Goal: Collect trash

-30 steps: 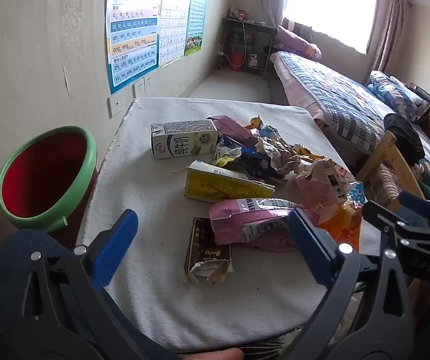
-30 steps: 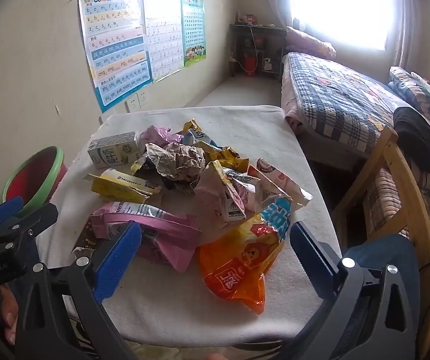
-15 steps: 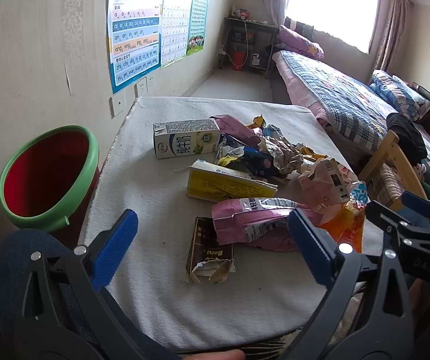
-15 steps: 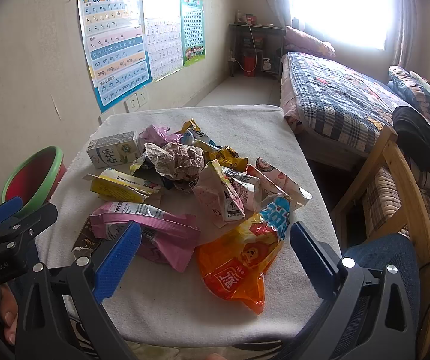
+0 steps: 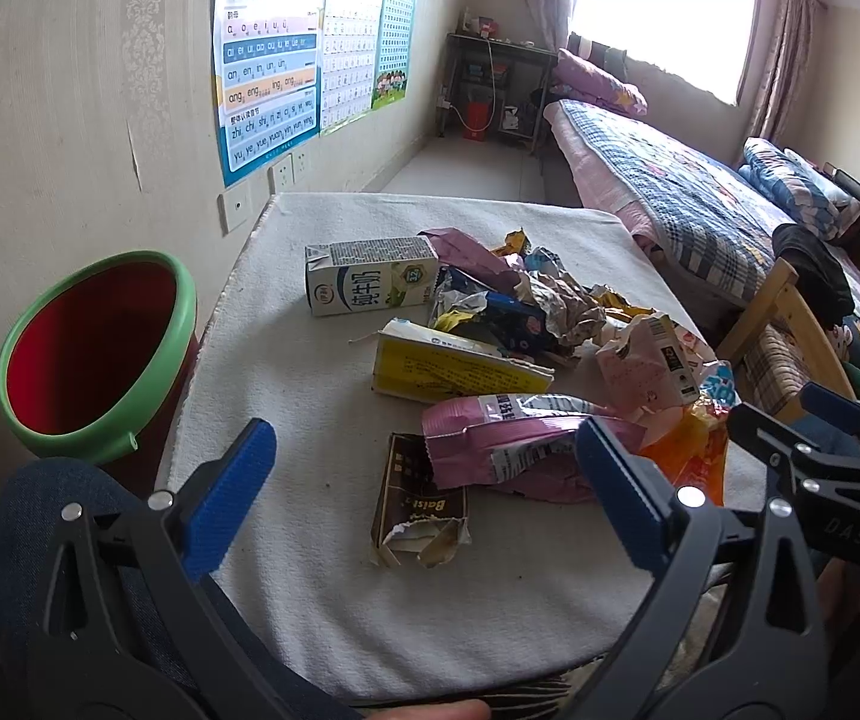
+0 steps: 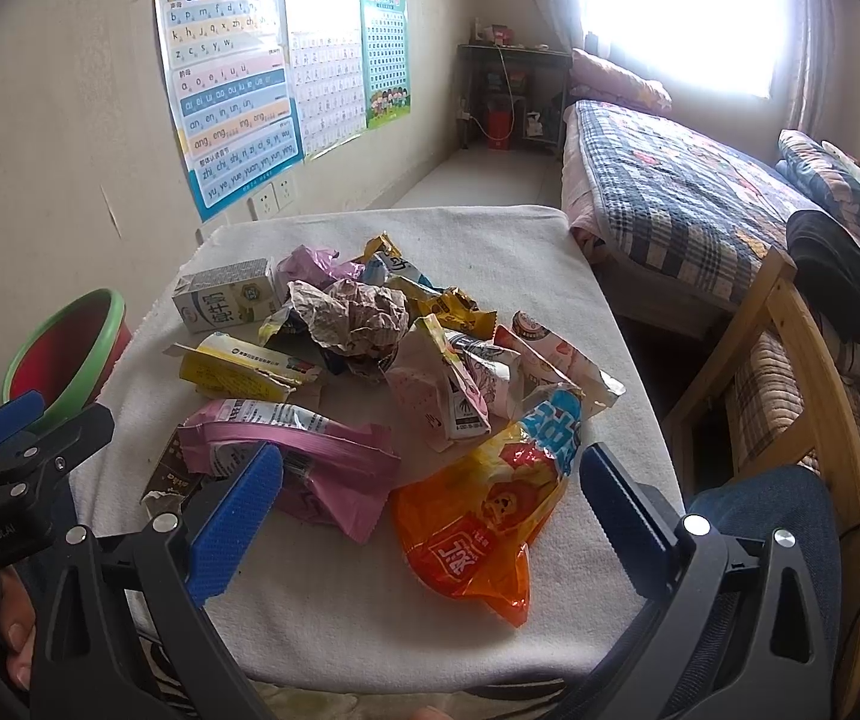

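- Trash point(image 6: 369, 372) is heaped on the white-covered desk point(image 5: 321, 588) in front of me — wrappers, cartons and bags piled toward the middle and right side.
- My left claw point(image 5: 430, 498) hangs over the near edge with its blue pads wide apart, gripping nothing.
- Right under that claw I see a torn brown wrapper point(image 5: 417, 510), lying flat, its far edge tucked beside the pink bag point(image 5: 508, 444).
- My right claw point(image 6: 430, 510) is spread open too — empty, low over the near part of the pile.
- Between its pads sits the orange snack bag point(image 6: 478, 528), crumpled, touching the pink bag on its left.
- Farther back: a milk carton point(image 5: 369, 285) lying on its side, and a flattened yellow box point(image 5: 448, 366) just in front of it.
- A ball of crumpled paper point(image 6: 351, 315) tops the middle of the heap, and a pale pink carton point(image 6: 430, 396) leans on its right.
- Red bin with a green rim point(image 5: 93, 354) stands off the desk's left side, against the wall, mouth tilted toward me.
- Posters point(image 6: 231, 90) on the wall, and a bed point(image 6: 682, 204) with a plaid blanket to the right.
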The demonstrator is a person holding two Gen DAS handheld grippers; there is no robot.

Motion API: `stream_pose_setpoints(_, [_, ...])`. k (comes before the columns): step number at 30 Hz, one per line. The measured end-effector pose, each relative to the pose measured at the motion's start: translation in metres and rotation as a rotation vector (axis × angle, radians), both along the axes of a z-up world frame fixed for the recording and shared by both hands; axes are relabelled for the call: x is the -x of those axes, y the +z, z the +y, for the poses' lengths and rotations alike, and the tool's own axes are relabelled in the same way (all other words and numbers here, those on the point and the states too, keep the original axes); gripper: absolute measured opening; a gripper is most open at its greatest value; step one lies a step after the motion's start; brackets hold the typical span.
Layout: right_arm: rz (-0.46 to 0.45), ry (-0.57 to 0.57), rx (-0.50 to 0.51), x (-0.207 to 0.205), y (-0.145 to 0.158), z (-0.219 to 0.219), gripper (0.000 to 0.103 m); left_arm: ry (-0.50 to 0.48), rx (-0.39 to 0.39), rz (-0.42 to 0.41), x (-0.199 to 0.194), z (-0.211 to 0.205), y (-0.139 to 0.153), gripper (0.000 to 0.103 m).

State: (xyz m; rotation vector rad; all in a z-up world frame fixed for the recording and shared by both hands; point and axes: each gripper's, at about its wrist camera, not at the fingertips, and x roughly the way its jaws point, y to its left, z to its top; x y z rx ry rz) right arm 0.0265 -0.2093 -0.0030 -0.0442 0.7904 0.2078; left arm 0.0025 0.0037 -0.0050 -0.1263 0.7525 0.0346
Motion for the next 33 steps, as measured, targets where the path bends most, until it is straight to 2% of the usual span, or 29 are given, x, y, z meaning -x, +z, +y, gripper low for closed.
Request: stream_pose_setpoints(33, [0.012, 0.000, 0.001, -0.0014, -0.0047, 0.0010, 0.096, 0.000, 0.000, 0.003, 0.0004, -0.0013, -0.0008, 0.098])
